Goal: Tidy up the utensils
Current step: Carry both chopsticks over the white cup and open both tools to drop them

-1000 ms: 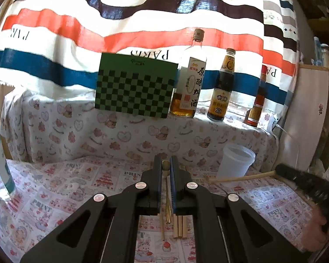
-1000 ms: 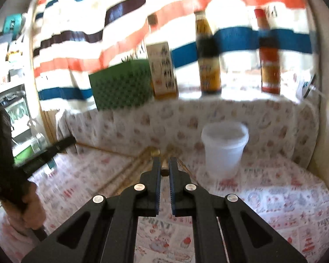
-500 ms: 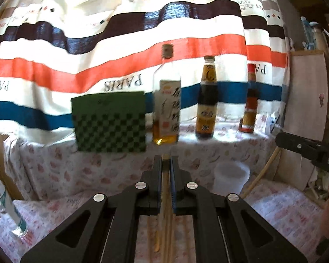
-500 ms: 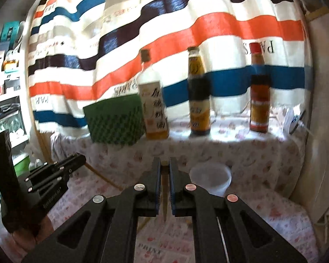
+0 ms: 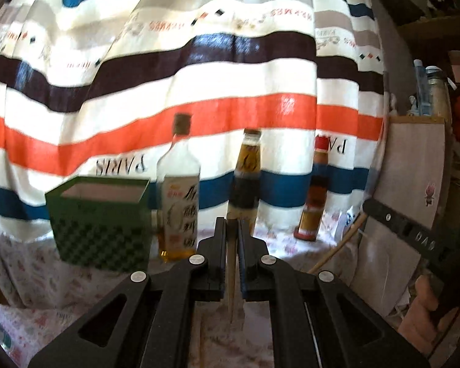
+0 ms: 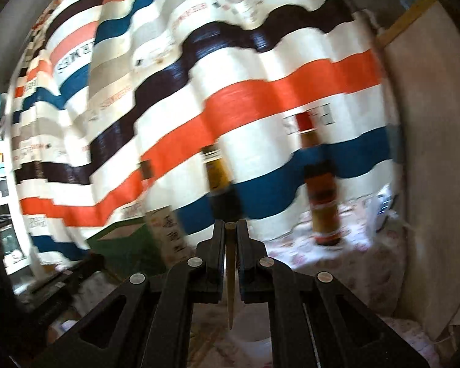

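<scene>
Two wooden chopsticks, each pinched upright: one chopstick clamped in the closed jaws of the left gripper, another chopstick clamped in the closed right gripper, tips hanging down. Both raised above the patterned tablecloth. Behind, an open green checked box beside three sauce bottles. Probably best: keep grips firm, sticks vertical, lower tips first into the box, away from the bottles.
</scene>
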Demonstrator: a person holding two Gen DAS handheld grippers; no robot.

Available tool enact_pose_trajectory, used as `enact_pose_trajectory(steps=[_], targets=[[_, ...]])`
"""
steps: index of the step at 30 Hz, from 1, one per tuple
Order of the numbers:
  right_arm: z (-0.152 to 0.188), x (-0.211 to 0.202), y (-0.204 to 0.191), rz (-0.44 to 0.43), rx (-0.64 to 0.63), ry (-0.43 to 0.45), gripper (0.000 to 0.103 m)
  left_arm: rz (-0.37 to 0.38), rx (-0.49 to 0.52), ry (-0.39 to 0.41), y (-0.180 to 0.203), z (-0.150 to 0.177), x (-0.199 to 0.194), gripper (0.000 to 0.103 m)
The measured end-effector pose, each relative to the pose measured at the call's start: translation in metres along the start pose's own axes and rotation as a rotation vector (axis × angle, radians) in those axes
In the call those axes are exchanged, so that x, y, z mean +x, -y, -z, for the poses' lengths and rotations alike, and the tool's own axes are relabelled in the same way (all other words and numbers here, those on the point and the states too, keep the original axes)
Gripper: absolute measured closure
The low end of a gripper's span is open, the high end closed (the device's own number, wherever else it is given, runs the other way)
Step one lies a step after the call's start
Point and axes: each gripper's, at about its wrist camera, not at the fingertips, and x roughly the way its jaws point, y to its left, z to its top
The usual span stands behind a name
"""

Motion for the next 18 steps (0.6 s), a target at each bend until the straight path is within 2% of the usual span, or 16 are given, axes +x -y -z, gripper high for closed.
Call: enact_pose_trajectory(steps=[4, 8, 10, 12, 18], targets=[[-0.002, 0.011, 0.023, 0.053, 0.037, -0.009, 0.095, 0.026, -0.018, 0.015, 0.015, -0.009, 0.013, 0.097], [0.003, 0.034, 0.042, 0.088, 0.063, -0.094, 0.095, 0.030, 0.011, 0.031, 0.037, -0.010, 0.030, 0.097], [0.008, 0.045, 0.049, 0.096, 0.077, -0.136, 0.095, 0.031, 0.053, 0.043, 0.047, -0.005, 0.036, 0.097], [0.013, 0.054, 0.053, 0.098, 0.084, -0.179, 0.095, 0.015, 0.089, 0.022, 0.057, 0.005, 0.047, 0.097], [0.030, 0.082, 0.065, 0.067, 0.117, -0.310, 0.095, 0.002, 0.107, -0.022, 0.063, 0.032, 0.065, 0.097]])
